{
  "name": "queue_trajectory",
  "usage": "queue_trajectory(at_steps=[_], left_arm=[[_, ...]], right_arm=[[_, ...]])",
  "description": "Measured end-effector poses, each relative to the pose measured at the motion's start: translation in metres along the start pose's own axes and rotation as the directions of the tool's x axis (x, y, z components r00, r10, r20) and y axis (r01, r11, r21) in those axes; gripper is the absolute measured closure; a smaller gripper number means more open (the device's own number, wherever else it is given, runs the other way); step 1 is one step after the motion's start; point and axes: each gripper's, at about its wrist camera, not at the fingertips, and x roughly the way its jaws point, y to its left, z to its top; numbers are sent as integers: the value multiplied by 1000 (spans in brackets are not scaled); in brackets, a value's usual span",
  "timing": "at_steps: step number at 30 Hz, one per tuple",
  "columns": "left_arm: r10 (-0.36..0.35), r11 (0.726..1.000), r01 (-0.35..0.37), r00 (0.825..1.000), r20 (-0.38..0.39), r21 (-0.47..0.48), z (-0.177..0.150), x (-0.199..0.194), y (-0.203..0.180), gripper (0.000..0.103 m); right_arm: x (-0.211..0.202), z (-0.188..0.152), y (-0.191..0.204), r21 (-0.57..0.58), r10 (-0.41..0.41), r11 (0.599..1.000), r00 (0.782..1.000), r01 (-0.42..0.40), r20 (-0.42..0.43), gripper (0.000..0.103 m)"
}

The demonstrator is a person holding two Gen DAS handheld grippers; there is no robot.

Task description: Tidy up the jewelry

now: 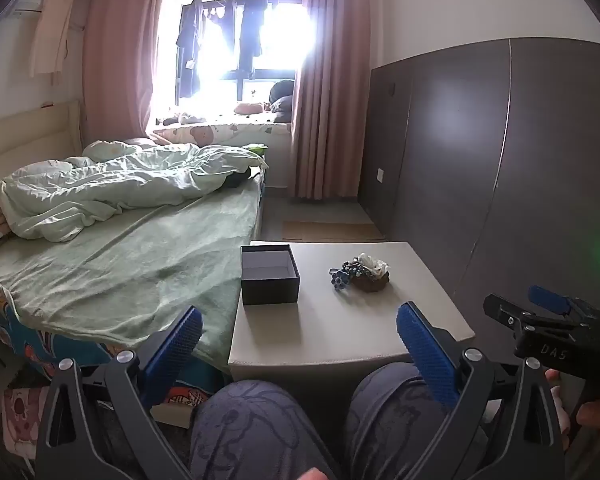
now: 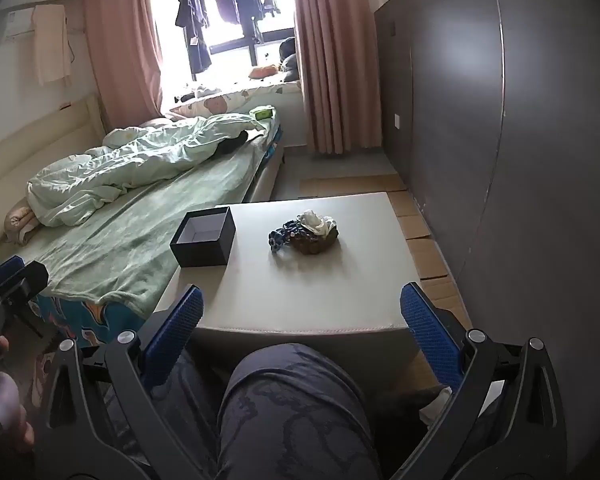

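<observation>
A small heap of jewelry (image 1: 359,274) (image 2: 304,231), with blue beads, a blue flower piece, a brown piece and a white one, lies on a pale low table (image 1: 340,332) (image 2: 312,296). A dark open box (image 1: 269,274) (image 2: 204,242) with a light lining stands empty at the table's left edge. My left gripper (image 1: 300,332) is open, held back over the person's knees, short of the table. My right gripper (image 2: 302,312) is open too, also near the table's front edge, with nothing between its blue pads. The right gripper (image 1: 540,312) shows at the right of the left wrist view.
A bed (image 1: 120,264) with a green sheet and rumpled quilt runs along the table's left side. A dark wardrobe wall (image 2: 520,160) stands to the right. Flattened cardboard (image 2: 424,248) lies on the floor beside the table. The person's knees (image 2: 292,400) are below the grippers.
</observation>
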Motion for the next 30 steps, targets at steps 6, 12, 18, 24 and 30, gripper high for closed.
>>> queue_trajectory(at_steps=[6, 12, 18, 24, 30], left_arm=[[-9, 1000, 10, 1000, 23, -15, -4, -4, -3, 8], [-18, 1000, 18, 1000, 8, -20, -6, 1, 6, 8], [-16, 1000, 16, 1000, -3, -23, 2, 4, 1, 8], [-23, 999, 23, 1000, -3, -24, 2, 3, 4, 8], [-24, 999, 24, 1000, -3, -27, 1, 5, 6, 8]], right_arm=[[0, 0, 2, 7, 10, 1000, 1000, -10, 15, 5], [-1, -1, 2, 11, 9, 1000, 1000, -10, 14, 5], [0, 3, -1, 4, 7, 1000, 1000, -7, 12, 5], [2, 2, 6, -5, -3, 1000, 1000, 3, 21, 5], [1, 2, 8, -7, -6, 1000, 1000, 6, 22, 5]])
